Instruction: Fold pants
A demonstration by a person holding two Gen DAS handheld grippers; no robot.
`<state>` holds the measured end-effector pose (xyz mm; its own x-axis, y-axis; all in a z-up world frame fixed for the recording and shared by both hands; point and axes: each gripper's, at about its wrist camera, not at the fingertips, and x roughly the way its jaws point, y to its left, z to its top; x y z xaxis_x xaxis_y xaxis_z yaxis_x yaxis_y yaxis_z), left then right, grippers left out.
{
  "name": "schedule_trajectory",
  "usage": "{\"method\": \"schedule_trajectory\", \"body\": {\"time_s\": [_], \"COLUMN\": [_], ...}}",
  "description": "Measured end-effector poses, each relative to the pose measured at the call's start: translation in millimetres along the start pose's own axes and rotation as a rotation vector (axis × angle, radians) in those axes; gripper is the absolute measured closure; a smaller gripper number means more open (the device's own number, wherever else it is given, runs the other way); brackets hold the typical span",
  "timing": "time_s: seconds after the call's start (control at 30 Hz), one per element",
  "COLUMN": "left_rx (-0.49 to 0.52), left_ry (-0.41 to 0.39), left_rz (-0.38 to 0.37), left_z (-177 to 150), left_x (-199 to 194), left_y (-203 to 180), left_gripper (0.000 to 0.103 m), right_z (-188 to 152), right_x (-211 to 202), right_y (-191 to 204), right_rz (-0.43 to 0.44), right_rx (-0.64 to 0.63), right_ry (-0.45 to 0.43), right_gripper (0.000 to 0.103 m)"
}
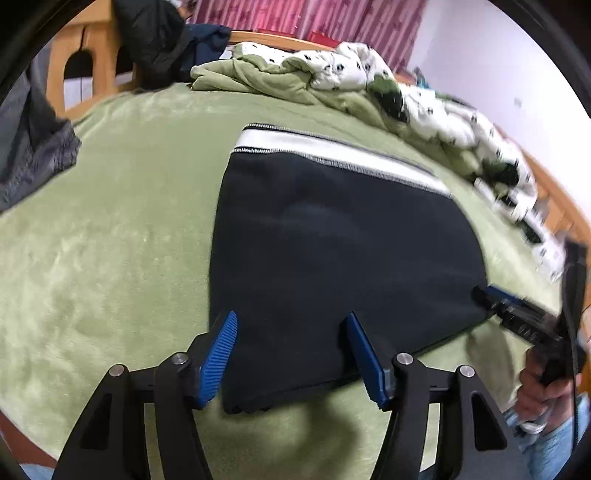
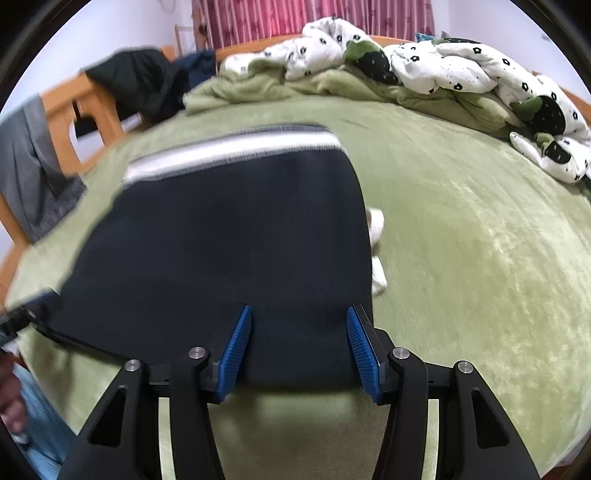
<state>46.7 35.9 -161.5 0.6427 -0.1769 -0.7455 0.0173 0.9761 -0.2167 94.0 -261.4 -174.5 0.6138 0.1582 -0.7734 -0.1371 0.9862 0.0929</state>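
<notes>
The black pants [image 1: 340,243] lie folded flat on the green bed cover [image 1: 122,236], their white and grey waistband [image 1: 332,147] at the far end. My left gripper [image 1: 291,325] is open, its blue pads over the near left corner of the pants. In the right wrist view the pants [image 2: 229,236] fill the middle, and my right gripper [image 2: 299,317] is open over their near right edge. The right gripper also shows in the left wrist view [image 1: 495,295] at the pants' right edge. White drawstring ends [image 2: 376,251] stick out at the right side.
A crumpled green and white flowered duvet [image 2: 424,70] lies along the far side of the bed. Dark clothes [image 1: 155,40] hang over the wooden bed frame [image 1: 88,66] at the far left, with a grey garment [image 1: 33,140] beside them. Pink curtains [image 2: 295,18] hang behind.
</notes>
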Motion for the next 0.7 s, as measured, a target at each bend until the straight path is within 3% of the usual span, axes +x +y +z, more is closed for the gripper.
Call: {"method": "schedule_trajectory", "body": {"time_s": [0.27,0.47,0.6,0.7], "left_rx": [0.054,0.099,0.161,0.143], "left_ry": [-0.022,-0.071,-0.128,-0.090], "left_rz": [0.019,-0.029,-0.018,-0.057], "left_z": [7.3,60.8,104.9,130.1], "left_x": [-14.3,-13.2,10.3,45.3], "left_y": [-8.4,-20.5,-29.2,-26.8], "left_gripper": [0.041,0.041,0.039,0.039], "right_z": [6.8,48.1,86.9,116.4], "right_x": [-9.0,-18.5,-10.8,8.2], "right_y": [-6.0,11.5,21.6,24.1], "right_rz": [0.038,0.022,0.045,0.043], "right_rx": [0.047,-0.040,-0.082,-0.100], "right_ry": [-0.001,-0.109,-0.156,-0.186], "right_gripper": [0.051,0.051,0.050,0.046]}}
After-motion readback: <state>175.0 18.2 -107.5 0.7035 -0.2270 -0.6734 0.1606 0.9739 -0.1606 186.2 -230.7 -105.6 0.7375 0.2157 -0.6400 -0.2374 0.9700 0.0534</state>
